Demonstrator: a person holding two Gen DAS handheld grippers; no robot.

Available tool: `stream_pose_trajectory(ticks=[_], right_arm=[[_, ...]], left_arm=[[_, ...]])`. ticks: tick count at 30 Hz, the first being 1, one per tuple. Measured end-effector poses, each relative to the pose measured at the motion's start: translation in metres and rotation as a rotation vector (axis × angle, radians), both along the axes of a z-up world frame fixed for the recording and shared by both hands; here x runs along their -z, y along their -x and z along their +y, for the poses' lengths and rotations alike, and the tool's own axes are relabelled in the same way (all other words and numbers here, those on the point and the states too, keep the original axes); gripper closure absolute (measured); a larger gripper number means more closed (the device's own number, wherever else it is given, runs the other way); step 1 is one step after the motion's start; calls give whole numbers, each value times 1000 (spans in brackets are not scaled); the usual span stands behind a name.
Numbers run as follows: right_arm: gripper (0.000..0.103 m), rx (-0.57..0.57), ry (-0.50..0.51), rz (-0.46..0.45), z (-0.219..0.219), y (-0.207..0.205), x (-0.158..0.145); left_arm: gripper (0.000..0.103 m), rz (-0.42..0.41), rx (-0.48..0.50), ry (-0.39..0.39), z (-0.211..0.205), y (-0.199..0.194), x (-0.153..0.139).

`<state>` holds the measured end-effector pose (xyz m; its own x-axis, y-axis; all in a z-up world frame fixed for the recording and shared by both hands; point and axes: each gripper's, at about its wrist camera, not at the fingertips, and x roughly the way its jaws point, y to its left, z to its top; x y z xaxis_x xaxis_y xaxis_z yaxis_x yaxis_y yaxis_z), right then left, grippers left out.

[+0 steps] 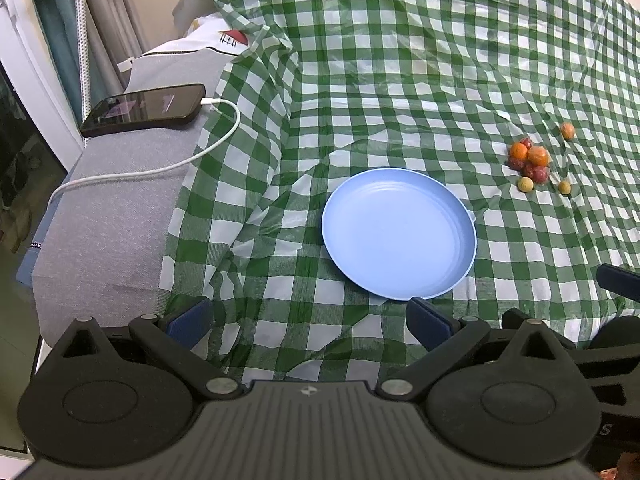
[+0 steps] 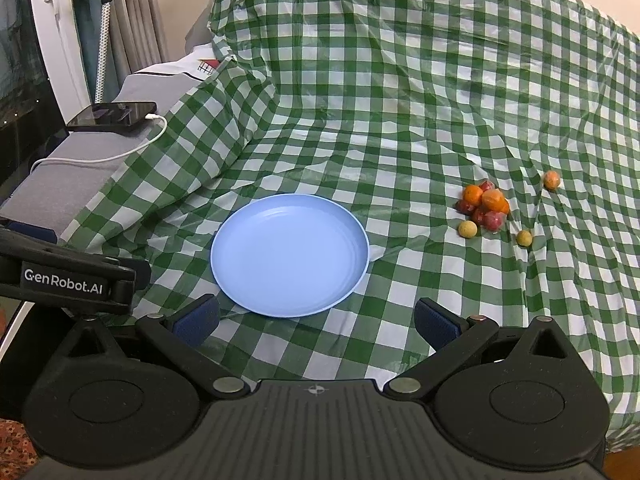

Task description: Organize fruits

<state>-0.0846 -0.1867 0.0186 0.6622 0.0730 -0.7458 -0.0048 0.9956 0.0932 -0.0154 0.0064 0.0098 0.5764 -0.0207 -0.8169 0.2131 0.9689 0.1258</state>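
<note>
An empty light-blue plate (image 1: 424, 256) (image 2: 256, 276) lies on the green-and-white checked cloth (image 1: 400, 60) (image 2: 400, 80). To its right sits a small heap of orange and red fruits (image 1: 529, 159) (image 2: 485, 205). Two yellow fruits (image 1: 525, 184) (image 2: 467, 229) lie just in front of the heap. One orange-pink fruit (image 1: 567, 131) (image 2: 551, 179) lies apart behind it. My left gripper (image 1: 308, 322) is open and empty, near the plate's front rim. My right gripper (image 2: 316, 320) is open and empty too, just in front of the plate.
A black phone (image 1: 146, 109) (image 2: 114, 115) on a white charging cable (image 1: 160, 168) lies on a grey cushion (image 1: 112, 220) at the left, beside the cloth's edge. The other gripper's body (image 2: 68, 276) shows at the left of the right wrist view.
</note>
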Motion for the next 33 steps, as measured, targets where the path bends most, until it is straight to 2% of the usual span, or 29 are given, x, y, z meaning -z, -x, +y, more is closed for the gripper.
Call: stream_pose_trajectory(ticks=[6,13,18,23,29,33], right_arm=[[1,-1,10,-22,0,9,-7],[0,59,10,-64,-20,15,-8],[1,170,-8,-129,-51,11,-1],[0,291,-32,-176,-84,6,11],[1,413,3,-156,-125,-3,39],[1,495,21,-142,-153,-9,59]], left_arm=[[0,-4,5,40,5,8,-6],[0,-33,2,64,1,7,-12],[0,-15,23,118,-9,-1,-10],[0,-24,69,92,-32,-10,-6],[0,2,136,110,-71,-34,-1],[0,37,194,106,-107,-54,14]])
